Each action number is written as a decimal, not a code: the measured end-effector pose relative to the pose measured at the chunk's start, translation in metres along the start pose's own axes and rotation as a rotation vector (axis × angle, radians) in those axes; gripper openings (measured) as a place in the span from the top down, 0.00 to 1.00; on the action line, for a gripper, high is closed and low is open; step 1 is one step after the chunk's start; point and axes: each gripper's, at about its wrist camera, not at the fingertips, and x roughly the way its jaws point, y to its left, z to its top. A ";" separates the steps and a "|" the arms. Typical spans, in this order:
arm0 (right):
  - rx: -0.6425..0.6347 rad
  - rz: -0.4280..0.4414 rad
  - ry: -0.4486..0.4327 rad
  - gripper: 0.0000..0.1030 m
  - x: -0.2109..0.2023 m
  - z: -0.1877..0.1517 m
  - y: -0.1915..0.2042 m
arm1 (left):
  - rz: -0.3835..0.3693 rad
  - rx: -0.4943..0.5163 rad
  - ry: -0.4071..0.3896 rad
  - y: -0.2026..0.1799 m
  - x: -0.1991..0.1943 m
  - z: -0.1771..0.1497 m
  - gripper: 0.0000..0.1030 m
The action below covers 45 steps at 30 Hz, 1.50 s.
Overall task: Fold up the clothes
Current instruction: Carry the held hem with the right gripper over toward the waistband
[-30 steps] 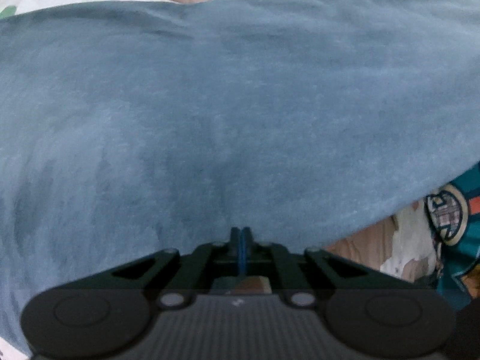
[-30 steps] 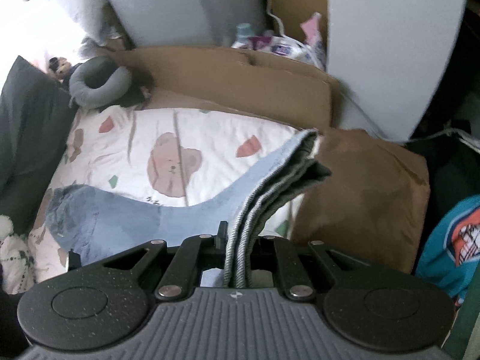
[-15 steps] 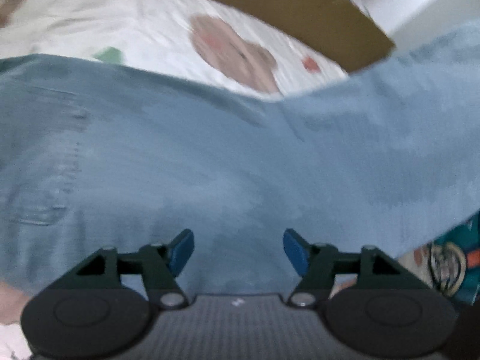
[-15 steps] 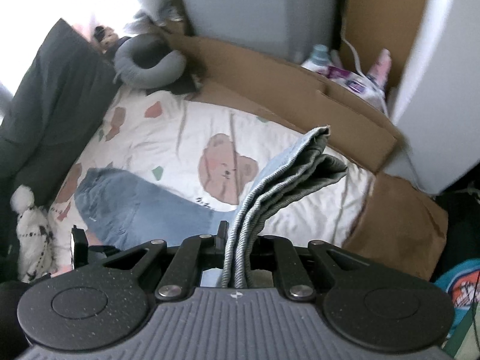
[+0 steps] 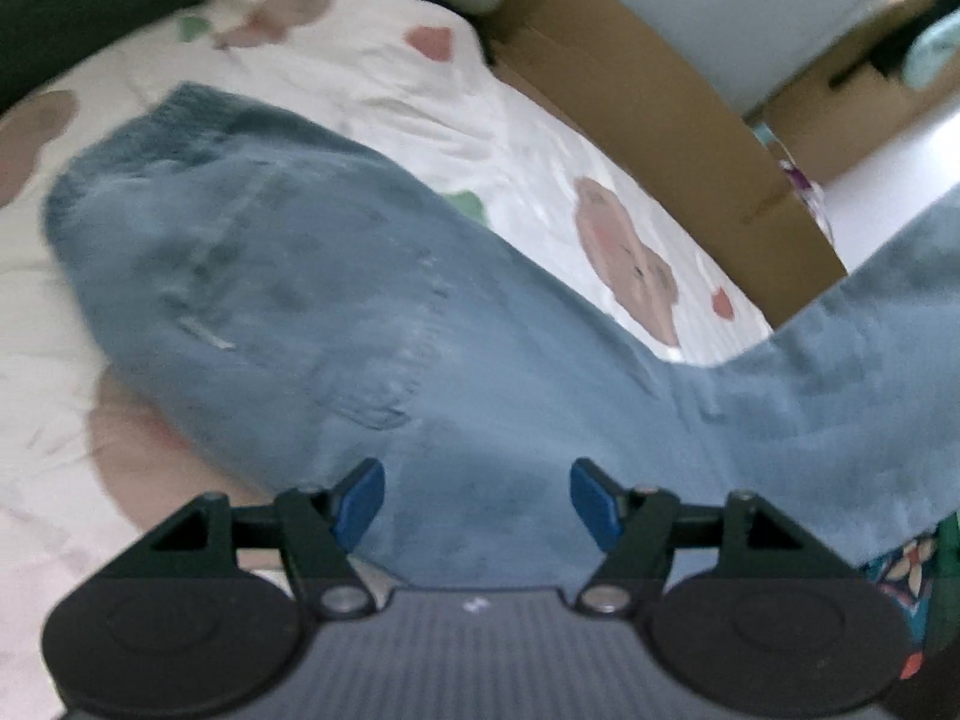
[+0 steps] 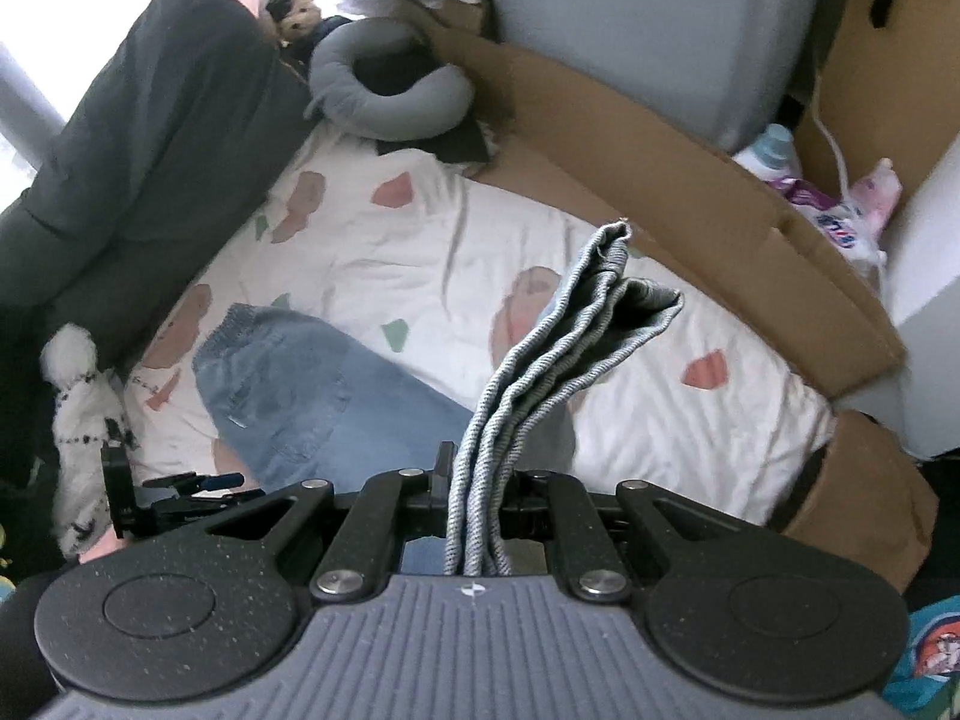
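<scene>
- Left wrist view: my left gripper (image 5: 477, 495) stood wide apart, blue pads clear of the jeans (image 5: 312, 300) below.
- Jeans' waistband end lay flat on the bear-print sheet (image 5: 540, 138).
- Right gripper (image 6: 477, 501) was clamped on the bunched leg hems, holding that end above the sheet.

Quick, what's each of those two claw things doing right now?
Left gripper: open, holding nothing, above the jeans.
Right gripper: shut on the jeans' bunched leg ends.
</scene>
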 end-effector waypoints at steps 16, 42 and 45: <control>0.102 0.171 -0.024 0.91 0.058 0.024 0.069 | 0.119 -0.165 -0.069 0.053 -0.079 0.001 0.28; 0.230 0.315 0.067 0.91 0.241 0.021 0.149 | 0.157 -0.258 -0.185 0.068 -0.076 0.019 0.24; 0.245 0.351 0.095 0.91 0.270 0.023 0.156 | 0.149 -0.252 -0.220 0.069 -0.067 0.027 0.24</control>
